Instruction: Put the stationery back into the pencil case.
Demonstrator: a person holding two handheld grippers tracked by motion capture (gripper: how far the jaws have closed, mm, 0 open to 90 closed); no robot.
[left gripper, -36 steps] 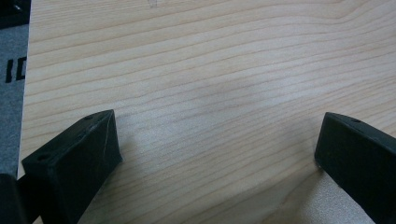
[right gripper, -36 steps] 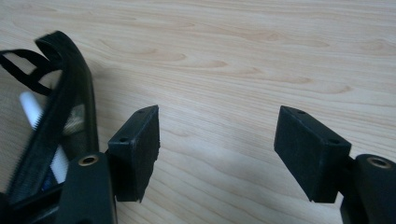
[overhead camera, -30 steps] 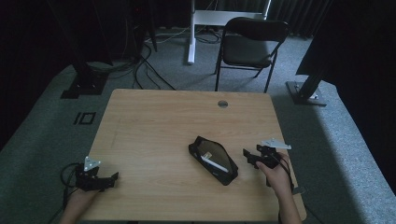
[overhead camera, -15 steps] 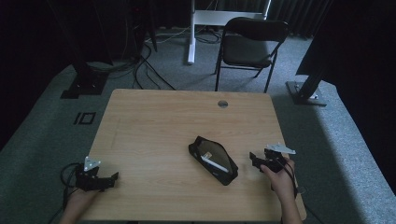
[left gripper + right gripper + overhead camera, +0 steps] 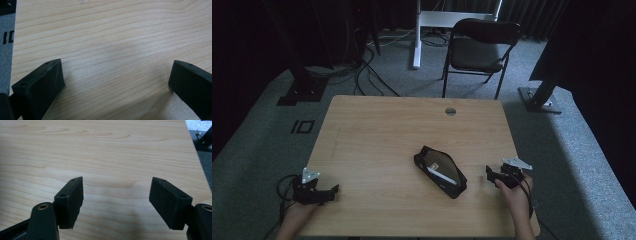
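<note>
Black chair (image 5: 482, 45), floor cables (image 5: 372, 70), white desk leg (image 5: 416, 35).

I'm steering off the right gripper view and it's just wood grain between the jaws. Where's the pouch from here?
Observer: The black pouch lies on the table, just left of the right gripper in the high view, apart from it.
Operator: Is the pouch closed?
Observer: It lies open, with a white item inside.
Operator: And the left gripper?
Observer: The left gripper sits at the near left corner, jaws wide apart over bare wood.
</note>
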